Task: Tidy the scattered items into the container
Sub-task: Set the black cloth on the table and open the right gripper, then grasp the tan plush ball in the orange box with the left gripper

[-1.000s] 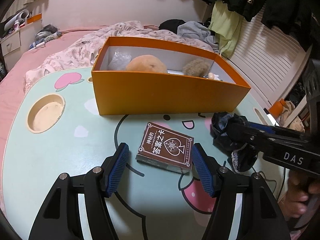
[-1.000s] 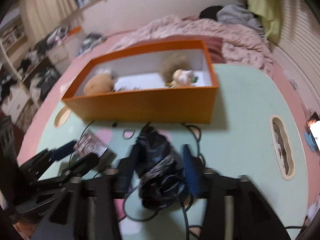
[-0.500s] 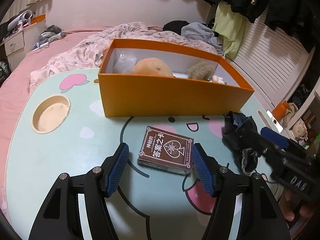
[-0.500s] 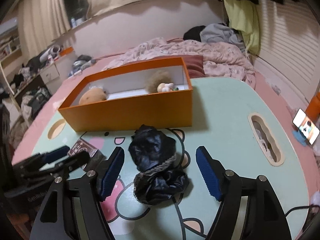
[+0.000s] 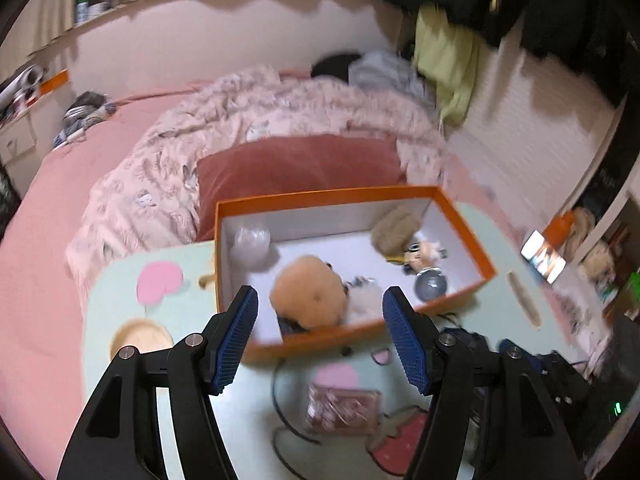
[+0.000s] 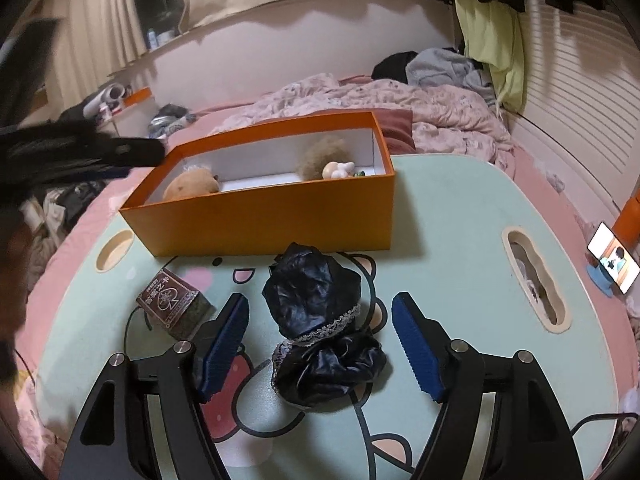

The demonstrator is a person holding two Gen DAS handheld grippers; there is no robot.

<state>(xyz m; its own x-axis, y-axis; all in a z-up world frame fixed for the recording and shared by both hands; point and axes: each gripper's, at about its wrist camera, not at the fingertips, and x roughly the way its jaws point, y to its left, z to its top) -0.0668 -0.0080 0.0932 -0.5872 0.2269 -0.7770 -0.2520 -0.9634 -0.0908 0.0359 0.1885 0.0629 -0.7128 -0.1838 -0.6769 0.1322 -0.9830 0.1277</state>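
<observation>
With the black cloth bundle (image 6: 320, 320) lying between its released pads, the right gripper (image 6: 320, 340) must clench it, while the left gripper (image 5: 318, 336) hangs open, empty.

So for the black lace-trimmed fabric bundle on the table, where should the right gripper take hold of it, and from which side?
Probably at the narrow waist of the black fabric bundle, where the lace band cinches it between its two puffed lobes. Come from above and from the near side, as the open right gripper already straddles it, one finger on each flank. The limp fabric should compress there instead of slipping out.
</observation>
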